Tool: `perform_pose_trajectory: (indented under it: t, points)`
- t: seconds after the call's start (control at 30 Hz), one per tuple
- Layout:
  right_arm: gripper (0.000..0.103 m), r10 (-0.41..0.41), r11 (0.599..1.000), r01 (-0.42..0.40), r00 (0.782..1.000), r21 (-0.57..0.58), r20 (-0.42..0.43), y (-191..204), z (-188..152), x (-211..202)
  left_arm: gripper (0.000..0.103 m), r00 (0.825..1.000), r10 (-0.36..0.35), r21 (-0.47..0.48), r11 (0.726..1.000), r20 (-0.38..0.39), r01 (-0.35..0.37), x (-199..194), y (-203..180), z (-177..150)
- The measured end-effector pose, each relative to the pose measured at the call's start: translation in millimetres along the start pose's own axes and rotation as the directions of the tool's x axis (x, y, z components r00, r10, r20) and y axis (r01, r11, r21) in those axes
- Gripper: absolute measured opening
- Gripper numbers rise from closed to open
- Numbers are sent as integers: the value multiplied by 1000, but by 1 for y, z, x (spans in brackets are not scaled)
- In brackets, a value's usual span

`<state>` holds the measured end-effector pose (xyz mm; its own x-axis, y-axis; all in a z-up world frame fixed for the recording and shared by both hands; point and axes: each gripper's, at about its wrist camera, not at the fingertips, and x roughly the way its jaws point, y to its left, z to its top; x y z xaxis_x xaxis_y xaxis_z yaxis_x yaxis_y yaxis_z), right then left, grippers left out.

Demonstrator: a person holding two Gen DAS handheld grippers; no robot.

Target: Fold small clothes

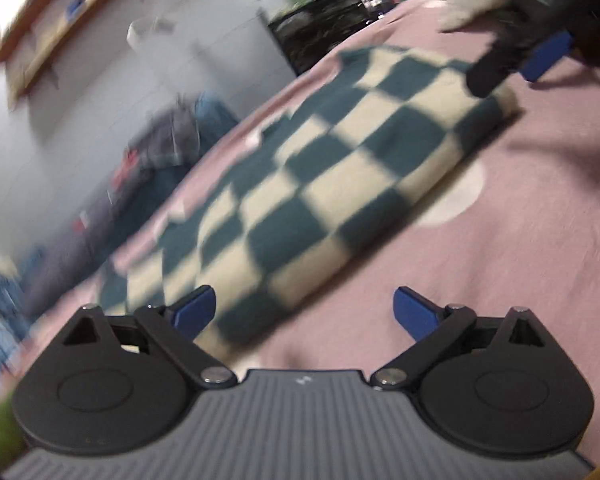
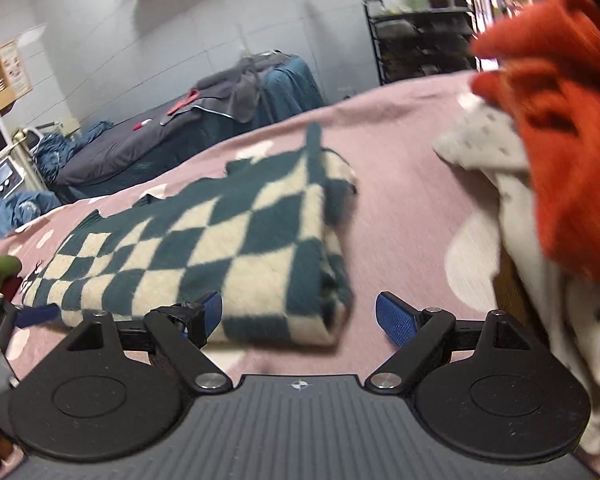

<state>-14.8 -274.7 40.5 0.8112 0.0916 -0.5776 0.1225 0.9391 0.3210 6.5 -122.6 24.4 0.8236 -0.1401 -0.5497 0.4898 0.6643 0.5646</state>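
Holding both tools low over the pink spotted bedcover (image 2: 404, 184), you had the folded green-and-cream checked garment (image 2: 220, 240) lying flat ahead of them. Your left gripper (image 1: 304, 312) stood wide with nothing between its blue pads; the garment's near corner lay just beyond its left finger (image 1: 192, 312), at about 11 o'clock. Your right gripper (image 2: 298, 318) also stood wide and empty, its left finger (image 2: 208, 314) over the garment's near edge; contact could not be confirmed. In the left wrist view, the folded edge ran from 6 toward 1 o'clock, with bare cover open to the right of it. In the right wrist view, clear cover lay from 12 to 2 o'clock of the garment. A heap of orange cloth (image 2: 560, 140) and pale speckled cloth (image 2: 488, 148) closed off the 3 o'clock side. Both views were blurred, so finer edges could not be judged.
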Motion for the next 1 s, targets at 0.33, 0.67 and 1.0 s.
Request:
perform_pose_trajectory:
  t: [0.33, 0.67, 1.0]
  points:
    - [103, -2, 1000, 2, 1000, 13, -7, -12, -2, -2, 58, 996, -9, 197, 980, 86, -9, 26, -74, 64]
    - [103, -10, 999, 9, 1000, -45, -13, -2, 31, 25, 43, 996, -54, 142, 989, 64, 45, 39, -76, 74]
    - [103, 141, 976, -113, 979, 187, -146, -27, 67, 85, 35, 994, -79, 124, 990, 69, 70, 43, -67, 73]
